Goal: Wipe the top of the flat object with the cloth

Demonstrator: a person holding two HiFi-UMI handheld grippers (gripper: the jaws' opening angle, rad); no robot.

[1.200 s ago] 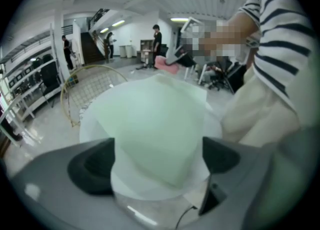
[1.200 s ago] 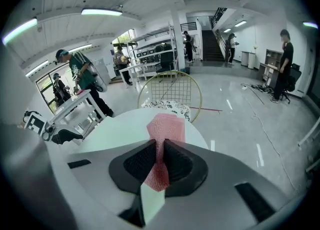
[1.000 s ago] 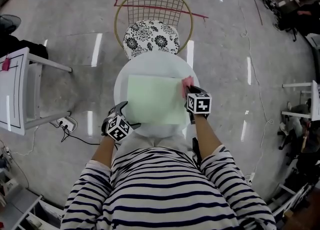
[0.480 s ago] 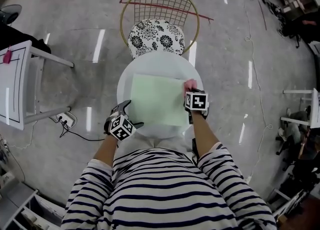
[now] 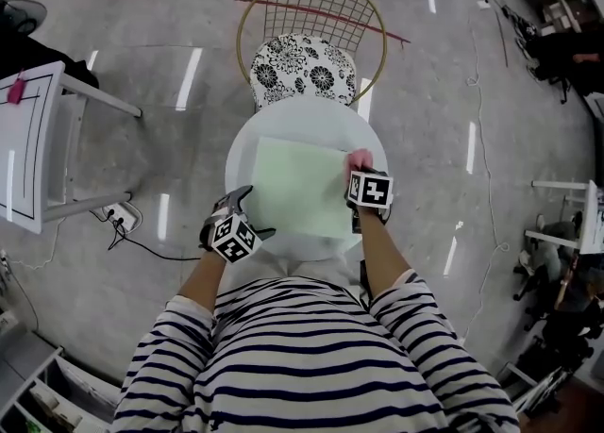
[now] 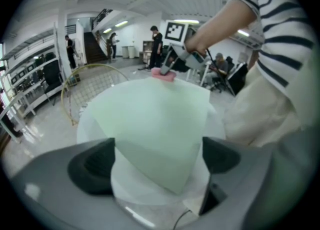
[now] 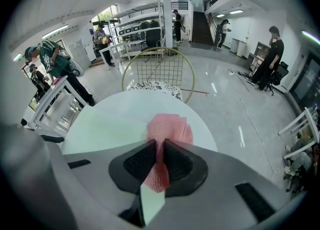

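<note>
A pale green flat sheet (image 5: 297,186) lies on the round white table (image 5: 293,120). My right gripper (image 5: 360,169) is shut on a pink cloth (image 5: 359,158) that rests on the sheet's right edge; in the right gripper view the pink cloth (image 7: 167,131) fans out ahead of the closed jaws over the sheet (image 7: 107,131). My left gripper (image 5: 243,203) stands open at the sheet's near left corner, with the sheet (image 6: 157,124) lying between its spread jaws. The left gripper view also shows the right gripper (image 6: 172,66) and pink cloth (image 6: 163,74) across the sheet.
A gold wire chair (image 5: 307,30) with a flowered cushion (image 5: 300,68) stands beyond the table. A white table frame (image 5: 38,148) is at the left, and a cable (image 5: 142,242) runs over the floor. People stand in the distance in both gripper views.
The right gripper and pink cloth have slid slightly nearer along the sheet's right edge. The left gripper has barely moved.
</note>
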